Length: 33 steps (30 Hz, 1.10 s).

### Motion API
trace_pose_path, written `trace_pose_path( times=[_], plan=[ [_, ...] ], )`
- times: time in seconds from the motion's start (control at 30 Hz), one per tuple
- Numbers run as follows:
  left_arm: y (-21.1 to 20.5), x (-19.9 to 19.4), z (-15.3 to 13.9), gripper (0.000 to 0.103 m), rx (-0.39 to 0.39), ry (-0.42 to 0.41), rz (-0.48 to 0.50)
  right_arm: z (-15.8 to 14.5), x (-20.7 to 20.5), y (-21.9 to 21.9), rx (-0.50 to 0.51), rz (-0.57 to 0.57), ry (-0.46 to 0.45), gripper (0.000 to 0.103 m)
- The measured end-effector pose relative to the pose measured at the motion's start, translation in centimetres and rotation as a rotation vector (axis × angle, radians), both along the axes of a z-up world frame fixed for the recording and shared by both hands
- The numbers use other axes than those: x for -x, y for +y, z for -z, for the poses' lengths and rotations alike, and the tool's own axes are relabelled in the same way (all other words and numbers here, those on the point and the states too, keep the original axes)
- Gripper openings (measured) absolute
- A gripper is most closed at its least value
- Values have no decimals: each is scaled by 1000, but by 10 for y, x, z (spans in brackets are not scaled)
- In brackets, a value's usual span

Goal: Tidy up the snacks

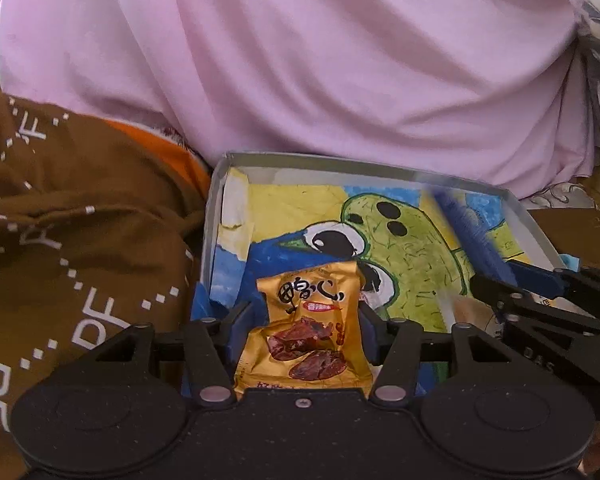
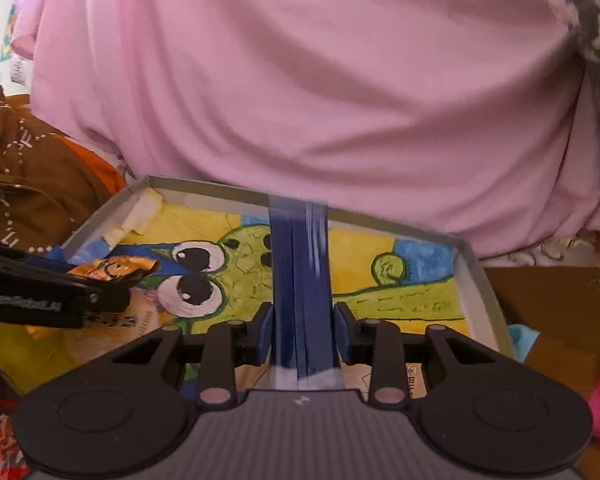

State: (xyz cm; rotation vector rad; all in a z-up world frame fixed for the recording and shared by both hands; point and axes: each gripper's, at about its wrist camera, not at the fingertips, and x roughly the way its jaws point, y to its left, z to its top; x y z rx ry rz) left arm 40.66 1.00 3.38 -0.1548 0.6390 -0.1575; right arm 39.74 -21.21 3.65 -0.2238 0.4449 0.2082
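Left gripper [image 1: 306, 320]: jaws closed on a gold pouch [image 1: 306, 332], glossy crinkled foil, held over the near-left corner of the tray [image 1: 216, 204]. Right gripper [image 2: 302, 332]: jaws clamped on a blue pack [image 2: 302, 280], long, flat, shiny, blurred, held over the tray's middle. The tray is shallow, grey-walled card, lined with a painted paper drawing. Step judged: placing snacks. Next: lower each, release, side by side without overlap.
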Motion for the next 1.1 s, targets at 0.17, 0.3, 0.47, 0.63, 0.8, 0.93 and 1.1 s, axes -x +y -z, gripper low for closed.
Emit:
trace_pose_path(
  times=[0.17,0.3,0.47,0.63,0.8,0.93,1.1],
  plan=[
    [1,1,-3,74,13,-8,-3,0,2,-1,-9,-2,-19,66],
    [3,10,-14,83,33,-39,-19,-9,16,-5,-35,-1,-69,86],
    [8,24,-31,91,51,-91,-56,-28,40,-17,-92,17,-141,101],
    [15,46,-52,95,65,-149,-85,-50,65,-28,-147,29,-212,103],
    [20,72,-70,102,70,-196,-101,-66,88,-36,-175,32,-245,103],
    [21,93,-82,102,78,-206,-99,-77,110,-43,-179,37,-278,103],
    [24,124,-92,102,89,-217,-96,-95,146,-47,-168,-4,-317,103]
  ],
)
